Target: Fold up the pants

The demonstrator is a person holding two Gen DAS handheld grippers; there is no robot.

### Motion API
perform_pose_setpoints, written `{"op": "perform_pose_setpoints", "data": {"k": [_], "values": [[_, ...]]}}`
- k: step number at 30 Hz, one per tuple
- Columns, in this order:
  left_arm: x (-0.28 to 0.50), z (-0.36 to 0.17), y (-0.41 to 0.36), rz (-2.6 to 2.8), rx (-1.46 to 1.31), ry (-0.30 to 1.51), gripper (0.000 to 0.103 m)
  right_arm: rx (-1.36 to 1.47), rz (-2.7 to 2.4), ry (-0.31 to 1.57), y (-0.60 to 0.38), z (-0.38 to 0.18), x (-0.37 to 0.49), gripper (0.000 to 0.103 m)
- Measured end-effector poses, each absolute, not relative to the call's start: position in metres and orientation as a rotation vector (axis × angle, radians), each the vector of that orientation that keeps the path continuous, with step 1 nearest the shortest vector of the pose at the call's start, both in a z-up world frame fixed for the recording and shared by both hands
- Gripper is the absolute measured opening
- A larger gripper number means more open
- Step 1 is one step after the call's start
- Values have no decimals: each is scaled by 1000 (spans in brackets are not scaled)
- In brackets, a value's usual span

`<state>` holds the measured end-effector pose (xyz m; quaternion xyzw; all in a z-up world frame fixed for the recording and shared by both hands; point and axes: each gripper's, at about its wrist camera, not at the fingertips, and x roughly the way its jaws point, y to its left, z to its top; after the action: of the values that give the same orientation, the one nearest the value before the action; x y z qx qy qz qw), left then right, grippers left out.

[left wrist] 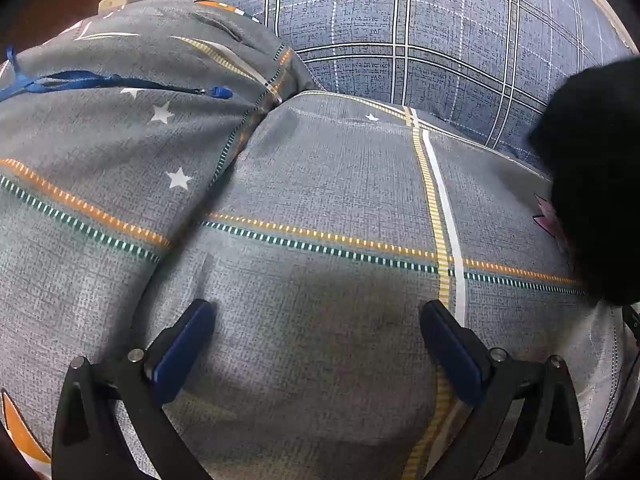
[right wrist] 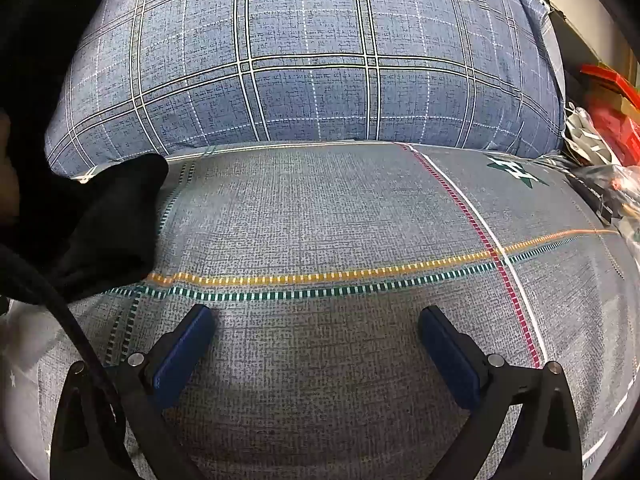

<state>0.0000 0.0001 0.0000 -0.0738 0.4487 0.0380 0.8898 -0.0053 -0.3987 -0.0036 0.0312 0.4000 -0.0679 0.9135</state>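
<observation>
The black pants show as a dark mass at the right edge of the left wrist view (left wrist: 592,184) and at the left of the right wrist view (right wrist: 108,224), lying on the grey patterned bedsheet (left wrist: 320,184). My left gripper (left wrist: 316,312) is open and empty over bare sheet, well left of the pants. My right gripper (right wrist: 316,316) is open and empty over the sheet (right wrist: 320,208), right of the pants. Most of the pants lie outside both views.
A blue plaid pillow (left wrist: 420,28) lies at the far side of the bed, also in the right wrist view (right wrist: 312,52). A grey star-print pillow (left wrist: 120,132) with a blue zipper pull lies at left. Red packaging and clutter (right wrist: 612,120) sit at right. A black cable (right wrist: 60,300) crosses near the right gripper's left finger.
</observation>
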Motion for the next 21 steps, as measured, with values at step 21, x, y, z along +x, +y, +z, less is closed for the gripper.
{"op": "perform_pose_setpoints", "data": {"k": [21], "values": [[0,0,0,86,-141,933,103,62,-141,824,-398,-1,-6,103]]}}
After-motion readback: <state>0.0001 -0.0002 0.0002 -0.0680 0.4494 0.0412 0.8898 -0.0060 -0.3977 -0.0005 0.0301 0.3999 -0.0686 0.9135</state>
